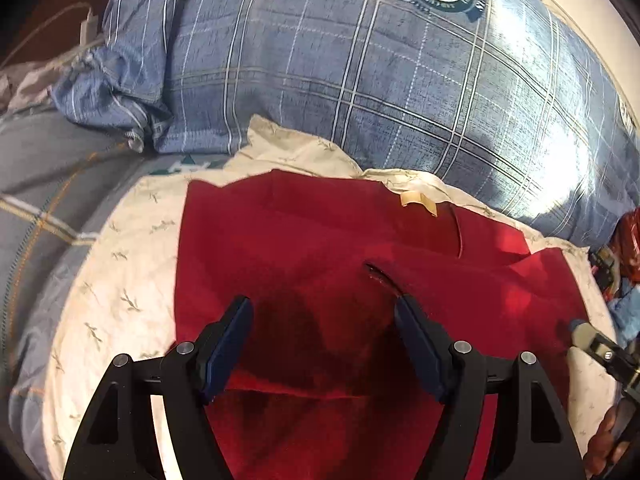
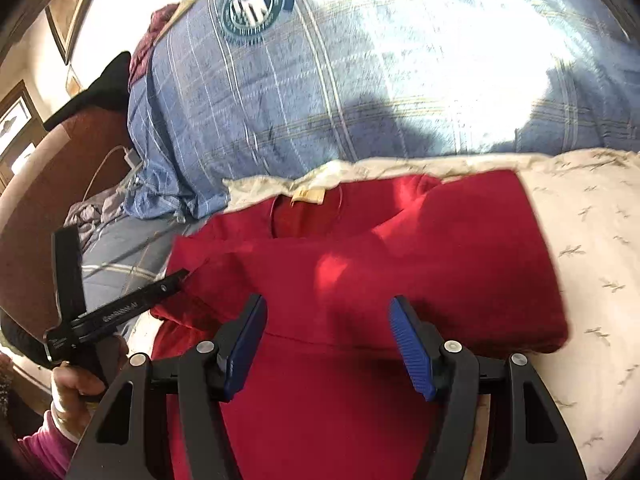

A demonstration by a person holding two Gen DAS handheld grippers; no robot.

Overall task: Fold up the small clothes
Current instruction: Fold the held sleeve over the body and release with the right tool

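The red shirt point(image 2: 360, 280) lies on a cream patterned cloth point(image 2: 592, 240), with its collar and label point(image 2: 307, 197) pointing toward the big blue plaid pillow point(image 2: 320, 80). Both sides seem already turned in over the middle, so I judge that the side folds are made and the fold along the length is still to do.

My right gripper point(image 2: 328, 344) hangs over the lower part of the shirt with its jaws spread wide, and nothing is between them. My left gripper point(image 1: 324, 344) is the same, released and empty, above the left lower part of the shirt point(image 1: 320, 260). In the right wrist view I see the left gripper's tip near the left edge of the shirt; if it touches the fabric I cannot tell.

For the next move I think both grippers must go down to the hem, which is below the frame. Each takes one bottom corner through all layers and carries it up to the collar, evenly, so the tucked sides do not open.
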